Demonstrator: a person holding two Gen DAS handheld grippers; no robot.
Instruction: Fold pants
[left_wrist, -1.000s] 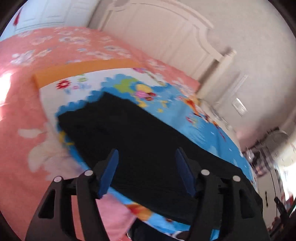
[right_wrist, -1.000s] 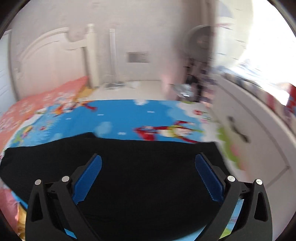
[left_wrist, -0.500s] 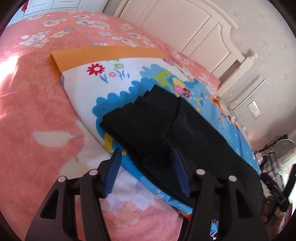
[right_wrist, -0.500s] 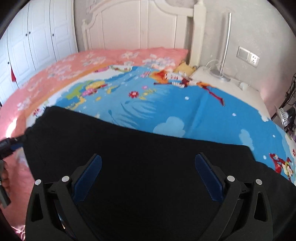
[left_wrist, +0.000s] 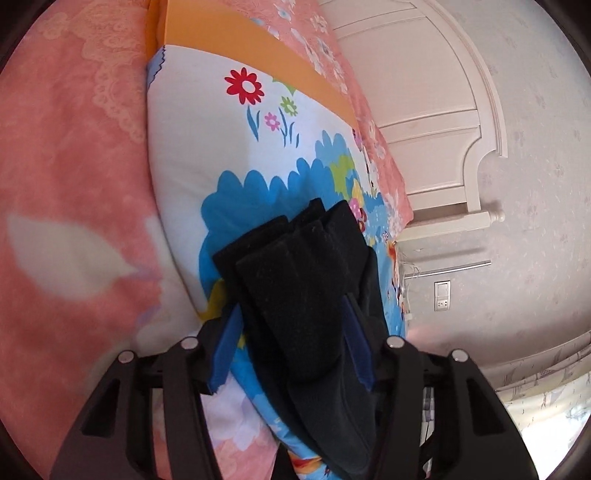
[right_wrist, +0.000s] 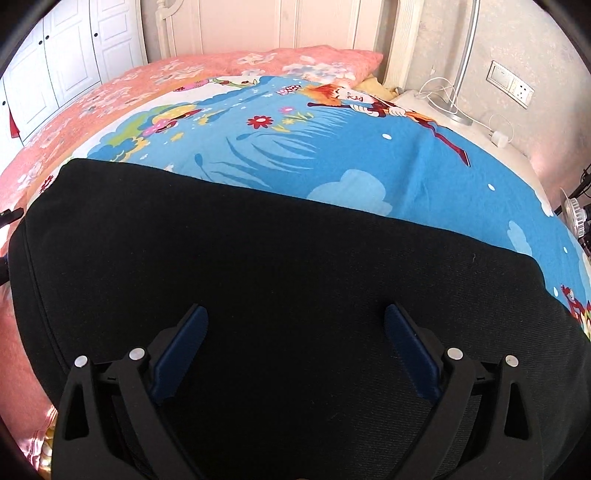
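Right wrist view shows a big bed (right_wrist: 369, 155) with a blue cartoon blanket (right_wrist: 332, 155). Black pants (right_wrist: 258, 258) lie flat across the blanket. Just above the pants, the right gripper (right_wrist: 295, 343) has its jaws spread wide and holds nothing. In the left wrist view, the left gripper (left_wrist: 291, 343) is closing around the end of the pants (left_wrist: 303, 280), but its blue fingers (left_wrist: 225, 347) are not squeezing the cloth.

The left gripper (left_wrist: 291, 339) pointed downward, its jaws closing around a bunched black cloth edge. The right gripper (right_wrist: 295, 354) tilted steeply down, jaws spread wide, gripping nothing.
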